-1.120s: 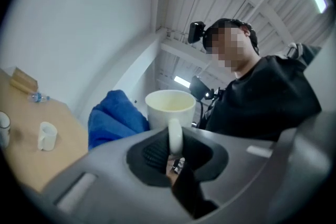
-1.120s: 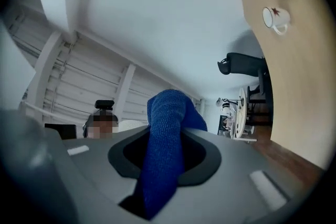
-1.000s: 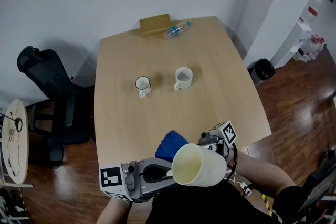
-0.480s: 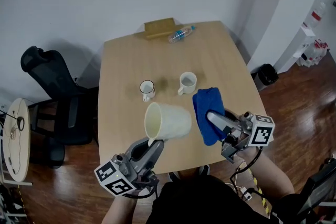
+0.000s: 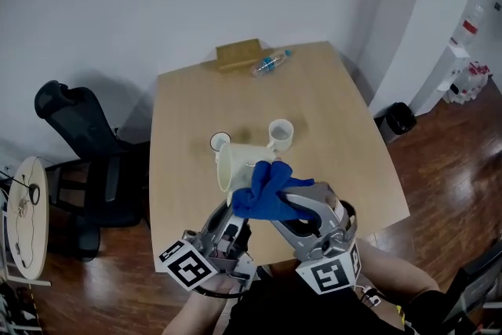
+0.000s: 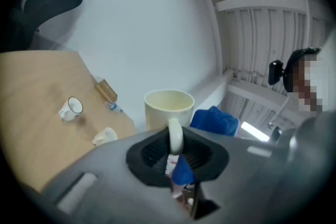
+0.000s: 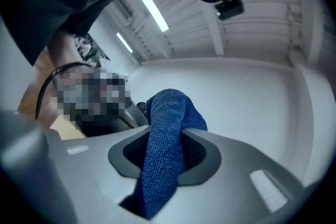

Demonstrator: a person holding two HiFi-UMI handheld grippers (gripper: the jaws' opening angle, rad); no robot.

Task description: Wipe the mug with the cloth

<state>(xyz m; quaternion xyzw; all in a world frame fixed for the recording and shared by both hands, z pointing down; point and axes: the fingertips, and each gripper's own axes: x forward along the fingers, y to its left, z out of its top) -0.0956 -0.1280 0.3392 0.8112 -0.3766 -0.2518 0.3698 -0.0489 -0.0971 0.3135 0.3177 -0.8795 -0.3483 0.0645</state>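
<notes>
The pale wooden table [image 5: 329,114] lies well below the work. Mug and cloth are both held in the air over its near edge. The left gripper [image 5: 233,223] is pinched tight on the handle [image 6: 176,136] of the cream mug [image 5: 235,165], which lies tilted on its side with its mouth toward the left of the head view. The right gripper [image 5: 286,208] is clamped on a fold of the blue cloth [image 5: 265,192]. The cloth's bunched free end sits right beside the mug's wall, though I cannot tell if it touches.

To wipe well, I judge the cloth should press flat on the wall and sweep round it while the left hand rolls the mug to offer fresh surface. The pressure should be gentle, since a handle pinch can twist. Two small cups [image 5: 220,142] and a plastic bottle [image 5: 271,63] sit well apart on the table.
</notes>
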